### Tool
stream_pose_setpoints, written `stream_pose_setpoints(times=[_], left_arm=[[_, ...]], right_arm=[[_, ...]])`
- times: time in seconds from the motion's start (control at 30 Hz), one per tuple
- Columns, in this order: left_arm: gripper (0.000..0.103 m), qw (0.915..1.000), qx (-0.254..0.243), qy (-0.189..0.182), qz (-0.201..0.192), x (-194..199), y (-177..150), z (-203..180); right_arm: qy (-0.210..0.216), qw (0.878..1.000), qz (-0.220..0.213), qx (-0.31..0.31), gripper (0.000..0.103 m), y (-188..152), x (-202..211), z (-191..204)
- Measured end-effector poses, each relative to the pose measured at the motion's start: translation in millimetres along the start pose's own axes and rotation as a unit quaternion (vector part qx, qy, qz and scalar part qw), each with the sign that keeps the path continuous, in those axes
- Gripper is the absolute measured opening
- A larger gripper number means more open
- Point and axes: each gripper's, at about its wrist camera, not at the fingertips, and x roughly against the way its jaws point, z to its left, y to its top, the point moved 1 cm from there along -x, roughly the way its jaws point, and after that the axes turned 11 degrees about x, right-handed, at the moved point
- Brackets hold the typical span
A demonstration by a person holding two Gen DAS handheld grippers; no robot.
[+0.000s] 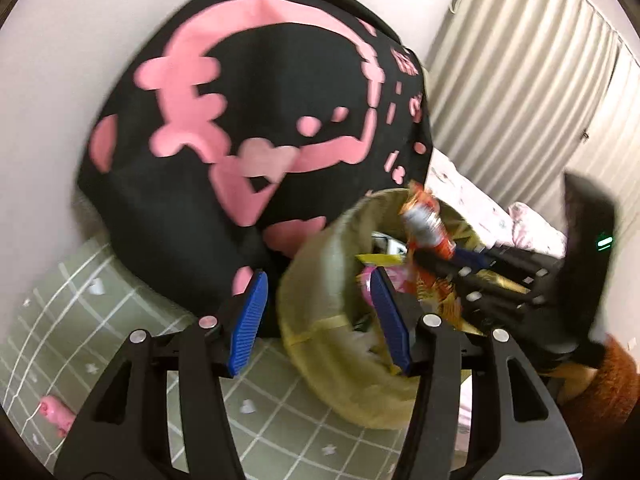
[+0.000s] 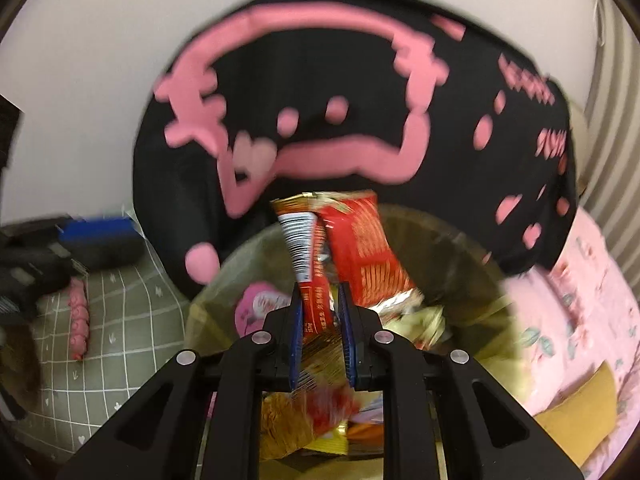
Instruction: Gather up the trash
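Note:
A yellow-lined trash bin (image 1: 320, 276) holds several snack wrappers and lies on the bed; it also shows in the right wrist view (image 2: 460, 264). My right gripper (image 2: 320, 300) is shut on a red and orange snack wrapper (image 2: 352, 240) and holds it over the bin's mouth. The same wrapper (image 1: 426, 224) and the right gripper (image 1: 436, 258) show in the left wrist view. My left gripper (image 1: 320, 292) is open; its blue fingers (image 1: 250, 316) straddle the bin's near rim without closing on it.
A black cushion with a pink pattern (image 1: 248, 120) leans on the white wall behind the bin. Green checked bedding (image 1: 80, 320) lies to the left, pink floral bedding (image 2: 572, 320) to the right. Striped curtains (image 1: 520, 60) hang at the right. A pink toy (image 2: 78, 320) lies on the bedding.

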Motion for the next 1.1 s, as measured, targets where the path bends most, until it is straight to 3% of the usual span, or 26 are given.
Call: stream_pose_setpoints(times=[0.17, 0.43, 0.53, 0.6, 0.63, 0.87, 1.1], left_arm=[[0.051, 0.9996, 0.025, 0.007, -0.006, 5, 4, 26], [0.051, 0.9983, 0.051, 0.01, -0.026, 17, -1, 43], [0.051, 0.9976, 0.053, 0.022, -0.038, 28, -10, 41], [0.051, 0.9968, 0.058, 0.029, -0.047, 38, -17, 39], [0.051, 0.9962, 0.058, 0.035, -0.054, 44, -23, 37], [0.056, 0.9862, 0.076, 0.097, -0.11, 89, -70, 25], [0.056, 0.9683, 0.11, 0.165, -0.152, 127, -129, 21]], right_arm=[[-0.011, 0.999, 0.046, -0.013, 0.017, -17, -32, -1], [-0.018, 0.997, 0.074, -0.008, 0.017, -21, -34, 3], [-0.016, 0.998, 0.063, -0.012, 0.02, -21, -25, 4], [-0.004, 0.998, 0.056, -0.012, 0.041, -23, -19, 4], [0.002, 0.999, 0.05, -0.01, 0.044, -24, -15, 4], [0.014, 1.0, -0.006, 0.012, 0.047, -33, 16, 8], [0.01, 0.996, -0.087, 0.013, 0.048, -46, 66, 10]])
